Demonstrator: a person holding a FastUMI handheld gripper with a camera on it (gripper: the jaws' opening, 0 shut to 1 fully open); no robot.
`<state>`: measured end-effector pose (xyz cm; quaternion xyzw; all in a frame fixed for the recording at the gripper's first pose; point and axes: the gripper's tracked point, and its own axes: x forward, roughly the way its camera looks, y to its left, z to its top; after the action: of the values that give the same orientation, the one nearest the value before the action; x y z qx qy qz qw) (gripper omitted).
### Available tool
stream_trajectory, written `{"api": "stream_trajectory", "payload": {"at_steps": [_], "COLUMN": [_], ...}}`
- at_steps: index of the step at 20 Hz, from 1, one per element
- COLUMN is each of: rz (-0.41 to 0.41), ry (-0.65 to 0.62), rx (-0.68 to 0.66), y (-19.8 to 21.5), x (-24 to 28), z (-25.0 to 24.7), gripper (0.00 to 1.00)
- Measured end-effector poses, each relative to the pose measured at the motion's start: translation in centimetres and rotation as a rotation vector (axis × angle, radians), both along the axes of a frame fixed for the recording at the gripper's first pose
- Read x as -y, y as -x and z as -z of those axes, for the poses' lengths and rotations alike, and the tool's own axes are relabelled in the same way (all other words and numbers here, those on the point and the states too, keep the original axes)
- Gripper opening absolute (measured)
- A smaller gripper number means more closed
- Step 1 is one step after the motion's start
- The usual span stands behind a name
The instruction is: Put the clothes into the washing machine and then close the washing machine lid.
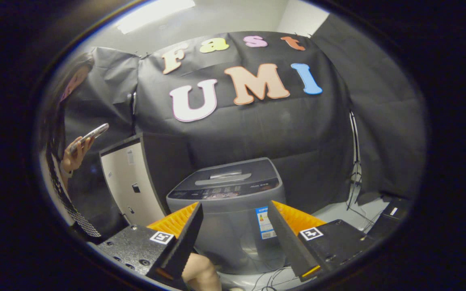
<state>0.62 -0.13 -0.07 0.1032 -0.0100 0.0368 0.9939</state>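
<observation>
Beyond the tongs (235,238), spread apart and holding nothing, stands the washing machine (227,210) with its lid (227,178) down flat. No clothes are visible, so either loading awaits or it is done; any approach should stay centred on the lid.

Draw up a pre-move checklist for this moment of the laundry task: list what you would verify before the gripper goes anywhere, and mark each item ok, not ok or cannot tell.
1. Gripper free to grasp: ok, fingers spread apart with nothing between them.
2. Washing machine in line: ok, it stands just beyond the fingers.
3. Lid open for loading: not ok, it lies flat and shut on top.
4. Clothes located: cannot tell where they are.
5. Path free of the person: ok, standing off to the side by the white cabinet, holding a phone.
6. Cables on the floor by the machine's foot: cannot tell if they snag.
</observation>
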Motion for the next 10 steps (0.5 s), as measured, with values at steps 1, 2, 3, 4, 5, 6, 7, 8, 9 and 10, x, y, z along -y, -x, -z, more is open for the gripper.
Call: {"api": "stream_trajectory", "payload": {"at_steps": [1, 2, 3, 4, 5, 6, 7, 8, 9, 10], "rz": [0.008, 0.018, 0.023, 0.022, 0.021, 0.022, 0.021, 0.019, 0.019, 0.017], "ry": [-0.009, -0.011, -0.009, -0.005, 0.008, 0.024, 0.041, 0.055, 0.069, 0.079], "rx": [-0.002, 0.009, 0.002, -0.004, 0.001, 0.011, 0.005, -0.001, -0.004, -0.007], "y": [0.17, 0.16, -0.11, -0.12, 0.07, 0.14, 0.1, -0.04, -0.04, -0.21], "x": [0.09, 0.16, 0.12, -0.09, -0.19, -0.22, -0.36, -0.47, -0.57, -0.72], "z": [-0.05, -0.33, -0.23, -0.05, -0.11, -0.44, -0.34, -0.11, -0.08, -0.14], "gripper": [0.97, 0.97, 0.97, 0.97, 0.97, 0.97, 0.97, 0.97, 0.97, 0.97]}}
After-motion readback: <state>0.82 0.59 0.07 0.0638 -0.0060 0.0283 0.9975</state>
